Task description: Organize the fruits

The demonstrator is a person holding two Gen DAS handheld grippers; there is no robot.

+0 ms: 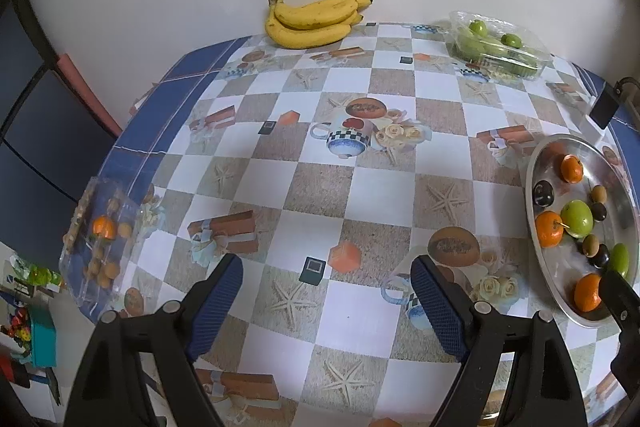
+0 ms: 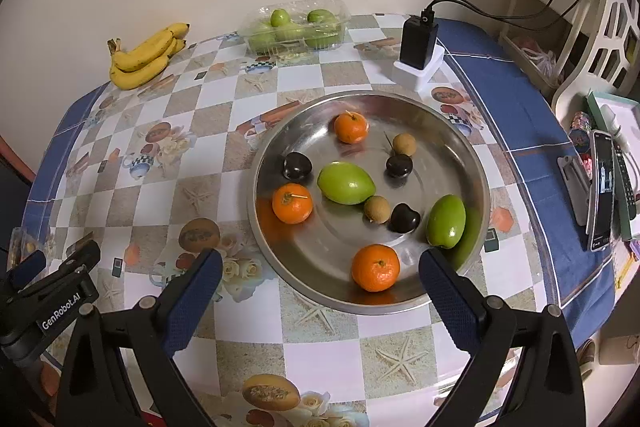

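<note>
A round metal plate [image 2: 400,103] holds three oranges, two green fruits [image 2: 346,183], three dark fruits and two small brown ones. The nearest orange [image 2: 375,267] lies in the plate just beyond my right gripper [image 2: 320,265], which is open and touches nothing. My left gripper [image 1: 326,285] is open too, above bare tablecloth, with the plate [image 1: 534,163] to its right. A bunch of bananas [image 1: 314,21] lies by the wall. One clear box [image 1: 498,45] holds green fruit. Another clear box [image 1: 100,239] at the table's left edge holds an orange and small brown fruits.
A black charger on a white block [image 2: 418,45] stands behind the plate, its cable running to the right. A phone [image 2: 602,191] and small items crowd the table's right edge. The left gripper's body [image 2: 60,291] sits left of my right fingers. A wall backs the table.
</note>
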